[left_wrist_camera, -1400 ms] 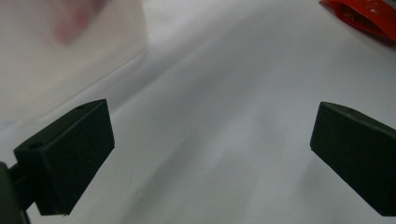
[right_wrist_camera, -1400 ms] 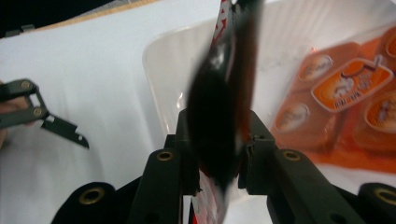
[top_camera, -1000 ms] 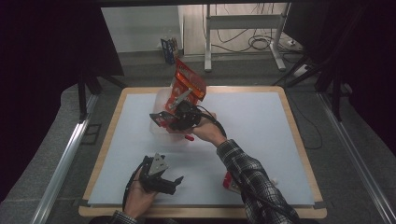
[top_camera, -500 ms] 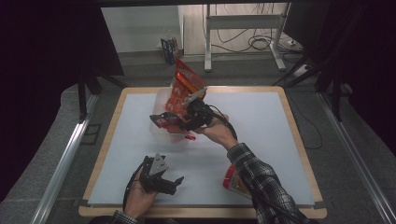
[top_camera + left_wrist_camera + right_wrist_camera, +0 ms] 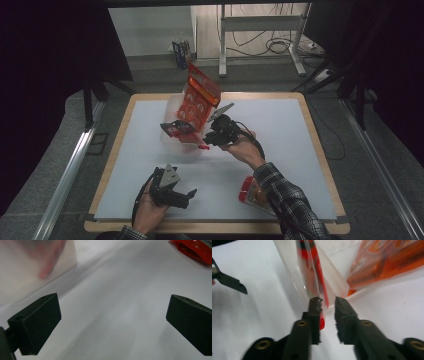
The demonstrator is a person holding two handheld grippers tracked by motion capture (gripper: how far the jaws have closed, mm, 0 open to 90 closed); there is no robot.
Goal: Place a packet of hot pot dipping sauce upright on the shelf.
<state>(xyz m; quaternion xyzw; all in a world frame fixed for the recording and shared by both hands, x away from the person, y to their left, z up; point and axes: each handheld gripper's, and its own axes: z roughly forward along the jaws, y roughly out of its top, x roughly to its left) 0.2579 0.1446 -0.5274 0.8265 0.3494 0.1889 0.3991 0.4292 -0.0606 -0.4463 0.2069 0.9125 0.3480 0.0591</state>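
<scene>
right gripper (image 5: 202,142) has released the red packet (image 5: 315,293); left gripper (image 5: 187,196) agape near table edge (image 5: 215,226)

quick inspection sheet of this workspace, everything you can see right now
surface: white mat on a wood-edged table, flat.
job's things: clear plastic tub at far-centre; orange snack packet with round pictures stands tilted in it; a red-edged clear packet is at the tub's rim.
clutter: another red packet lies near the front edge, partly under the checked sleeve.
grippers: left gripper rests low on the mat, jaws wide apart, nothing between them. Right gripper is at the tub's rim, jaws slightly apart beside the red-edged packet.
cables: black cable trails from the right gripper; loose cables lie on the floor behind.
surroundings: metal stand legs, dark curtains.
</scene>
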